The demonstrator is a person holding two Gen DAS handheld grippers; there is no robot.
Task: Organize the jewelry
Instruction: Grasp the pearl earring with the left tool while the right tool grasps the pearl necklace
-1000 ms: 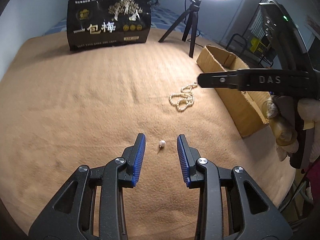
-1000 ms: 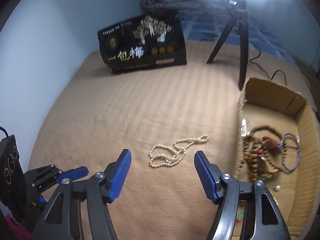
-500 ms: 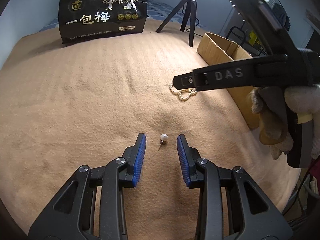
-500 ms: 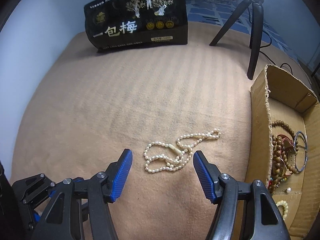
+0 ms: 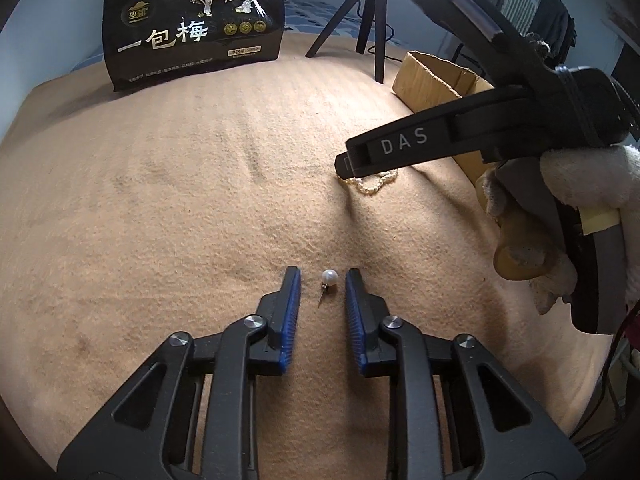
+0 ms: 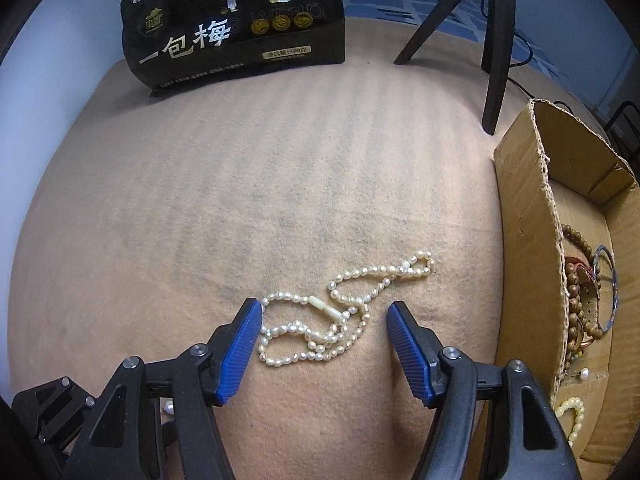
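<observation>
1. Between the closing jaws of the left gripper (image 5: pixel 322 286), a pearl stud earring (image 5: pixel 329 278) is seen lying on the tan blanket (image 5: pixel 200 200), untouched by either pad.
2. Beyond it, the right gripper (image 6: pixel 324 320) is held spread wide over a pearl necklace (image 6: pixel 340 304), the left pad just beside the beads.
3. Farther right, a cardboard box (image 6: pixel 524 216) is seen holding bead bracelets (image 6: pixel 576 292).

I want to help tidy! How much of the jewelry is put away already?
Some is done: wooden bead bracelets already lie in the cardboard box. Right now the left gripper is closing around a pearl earring, and the open right gripper straddles the pearl necklace. Both pieces are on the blanket and not yet boxed.
</observation>
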